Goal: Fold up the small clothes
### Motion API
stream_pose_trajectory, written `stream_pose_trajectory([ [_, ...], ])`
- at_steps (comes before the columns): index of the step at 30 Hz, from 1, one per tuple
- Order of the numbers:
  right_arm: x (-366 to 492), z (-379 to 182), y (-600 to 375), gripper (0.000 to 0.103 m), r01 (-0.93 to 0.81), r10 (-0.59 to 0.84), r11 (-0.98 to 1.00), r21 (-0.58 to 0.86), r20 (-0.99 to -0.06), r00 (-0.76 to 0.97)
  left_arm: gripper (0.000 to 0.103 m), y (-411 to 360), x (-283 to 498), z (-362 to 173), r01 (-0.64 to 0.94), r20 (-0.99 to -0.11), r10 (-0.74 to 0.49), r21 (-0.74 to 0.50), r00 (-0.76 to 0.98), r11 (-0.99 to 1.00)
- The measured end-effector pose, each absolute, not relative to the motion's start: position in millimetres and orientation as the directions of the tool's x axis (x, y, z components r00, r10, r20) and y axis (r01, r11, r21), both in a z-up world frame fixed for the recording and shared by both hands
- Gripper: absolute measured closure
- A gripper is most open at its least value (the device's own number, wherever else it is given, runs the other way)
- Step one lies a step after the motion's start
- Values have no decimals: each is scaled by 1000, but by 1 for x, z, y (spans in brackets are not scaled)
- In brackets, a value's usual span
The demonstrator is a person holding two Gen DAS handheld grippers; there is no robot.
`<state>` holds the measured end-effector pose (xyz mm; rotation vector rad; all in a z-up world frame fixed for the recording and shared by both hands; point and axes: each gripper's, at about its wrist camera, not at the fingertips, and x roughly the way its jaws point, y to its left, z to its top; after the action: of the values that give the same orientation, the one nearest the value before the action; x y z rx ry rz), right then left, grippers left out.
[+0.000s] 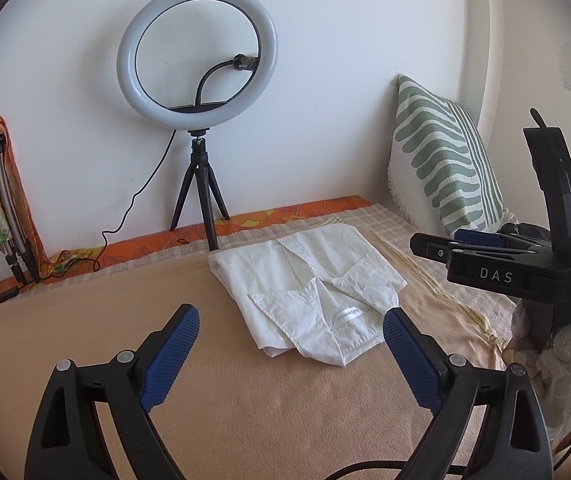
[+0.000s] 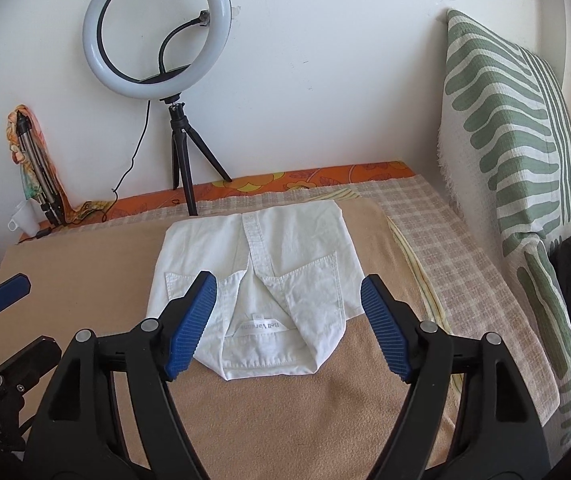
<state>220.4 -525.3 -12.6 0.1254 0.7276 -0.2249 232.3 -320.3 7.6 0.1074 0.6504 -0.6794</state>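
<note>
- A white cotton shirt (image 2: 261, 276) lies folded into a creased rectangle on a tan fleece blanket (image 2: 277, 412), collar and label nearest.
- The left gripper (image 1: 291, 330), black plastic with ribbed blue pads, has its jaws spread wide, holding nothing, the shirt just beyond.
- The right gripper (image 2: 289, 300) hangs over the shirt's near edge, jaws also spread and empty.
- Far off stand a round ring light (image 2: 157, 30) on a tripod and, right, a green-striped woven pillow (image 2: 509, 128).

Creased white cotton shirt (image 2: 261, 264) on matt, fuzzy tan blanket (image 2: 285, 412) (fleece-like)
</note>
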Motion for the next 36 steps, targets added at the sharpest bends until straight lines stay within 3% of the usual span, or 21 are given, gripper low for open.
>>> stream_pose_trajectory([
  [11,170,0,-483,17,262,-193,965,17,-634,749,0,-289,189,19,625,-561,-555,-83,614,776],
  [25,132,-7,-441,12,293,-213,956,27,-626,750,0,-252,150,12,620,-580,-511,-11,635,784],
  [29,129,-11,-433,4,300,-228,954,18,-607,761,0,-246,148,4,603,-598,-482,2,640,798],
  [36,132,-17,-423,0,303,-248,953,-6,-593,766,0,-241,146,-6,599,-599,-466,29,651,800],
])
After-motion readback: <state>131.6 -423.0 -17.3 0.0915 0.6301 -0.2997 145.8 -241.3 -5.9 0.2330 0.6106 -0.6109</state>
